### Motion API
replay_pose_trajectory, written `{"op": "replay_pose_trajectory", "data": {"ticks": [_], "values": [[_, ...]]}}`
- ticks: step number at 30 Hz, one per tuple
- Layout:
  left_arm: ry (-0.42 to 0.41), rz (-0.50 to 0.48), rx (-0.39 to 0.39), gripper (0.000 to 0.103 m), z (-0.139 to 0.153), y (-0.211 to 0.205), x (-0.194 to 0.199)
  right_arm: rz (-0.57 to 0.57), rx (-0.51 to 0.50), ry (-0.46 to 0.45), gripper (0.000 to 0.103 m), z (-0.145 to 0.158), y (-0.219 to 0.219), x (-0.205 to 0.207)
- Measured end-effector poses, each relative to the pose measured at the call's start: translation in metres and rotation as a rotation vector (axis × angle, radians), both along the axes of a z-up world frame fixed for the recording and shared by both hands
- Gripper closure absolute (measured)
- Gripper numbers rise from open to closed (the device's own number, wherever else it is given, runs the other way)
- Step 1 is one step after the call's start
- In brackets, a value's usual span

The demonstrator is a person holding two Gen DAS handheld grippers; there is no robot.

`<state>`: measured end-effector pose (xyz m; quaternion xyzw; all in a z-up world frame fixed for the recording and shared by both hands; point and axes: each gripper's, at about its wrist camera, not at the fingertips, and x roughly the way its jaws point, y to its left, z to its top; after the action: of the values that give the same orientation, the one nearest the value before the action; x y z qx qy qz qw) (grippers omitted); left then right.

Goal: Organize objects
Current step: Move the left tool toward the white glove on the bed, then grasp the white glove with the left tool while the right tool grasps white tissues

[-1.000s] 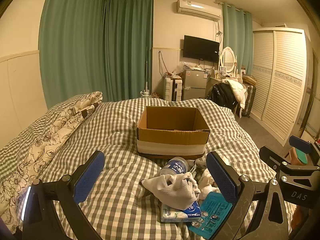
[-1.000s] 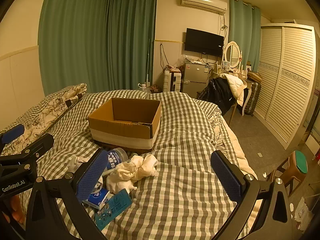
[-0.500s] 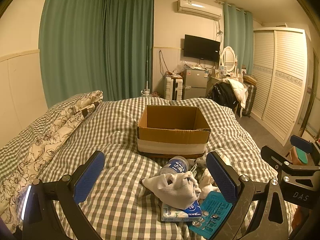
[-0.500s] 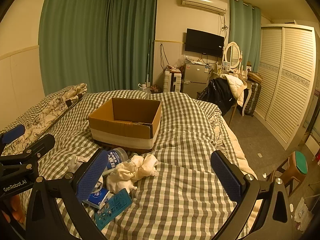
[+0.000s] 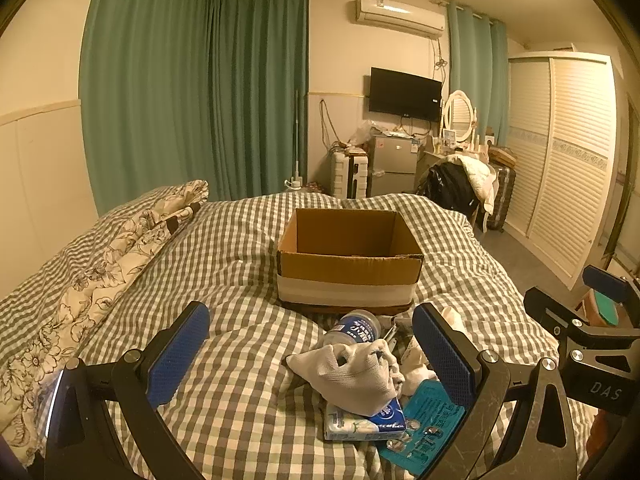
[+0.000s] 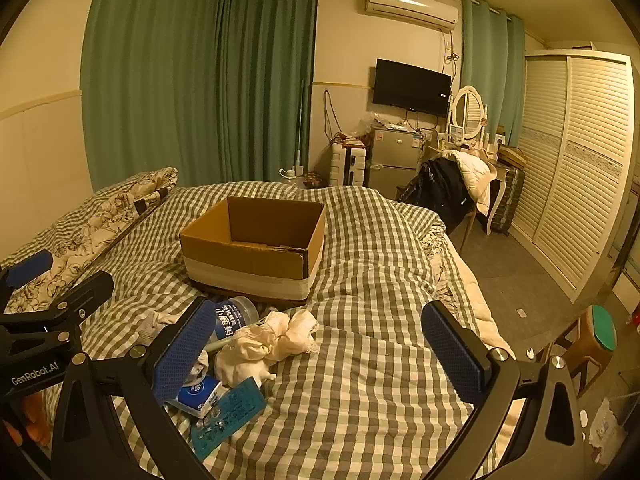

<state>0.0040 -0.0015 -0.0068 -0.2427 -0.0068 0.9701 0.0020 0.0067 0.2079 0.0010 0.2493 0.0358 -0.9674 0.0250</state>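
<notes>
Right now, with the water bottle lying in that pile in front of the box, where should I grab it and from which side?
Grip the water bottle across its labelled body, probably from above. It lies on its side against the cardboard box, with the white glove draped over its near end, so only the upper, box-side part is exposed. The open left gripper is closest; coming in low would snag the glove.

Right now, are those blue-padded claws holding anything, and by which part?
Nothing is held. The left gripper and right gripper are both open above the bed, clear of the cluttered pile.
</notes>
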Motion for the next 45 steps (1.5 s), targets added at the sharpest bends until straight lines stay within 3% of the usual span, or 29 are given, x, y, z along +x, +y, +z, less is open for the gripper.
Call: {"op": "replay_pose_trajectory", "data": {"ticks": [11, 26, 28, 30, 33, 40, 45], "values": [[-0.082, -0.006, -0.001, 0.0, -0.017, 0.008, -0.014, -0.003, -0.001, -0.026, 0.0, -0.007, 0.006, -0.009], [-0.257, -0.074, -0.007, 0.0, -0.075, 0.036, -0.048, -0.011, -0.039, -0.141, 0.0, -0.05, 0.027, -0.049], [-0.294, -0.091, -0.001, 0.006, -0.086, 0.039, -0.056, -0.014, -0.044, -0.154, 0.0, -0.055, 0.03, -0.054], [-0.32, -0.096, 0.008, 0.027, -0.095, 0.039, -0.061, -0.013, -0.048, -0.167, 0.0, -0.06, 0.031, -0.058], [-0.297, -0.101, -0.004, 0.042, -0.095, 0.037, -0.06, -0.004, -0.042, -0.185, 0.0, -0.065, 0.031, -0.064], [-0.209, -0.03, -0.032, 0.045, -0.064, 0.015, -0.06, 0.054, 0.0, -0.202, 0.0, -0.067, 0.01, -0.081], [-0.193, 0.026, -0.043, 0.046, -0.055, -0.006, -0.077, 0.116, 0.039, -0.262, 0.0, -0.08, -0.018, -0.103]]}}
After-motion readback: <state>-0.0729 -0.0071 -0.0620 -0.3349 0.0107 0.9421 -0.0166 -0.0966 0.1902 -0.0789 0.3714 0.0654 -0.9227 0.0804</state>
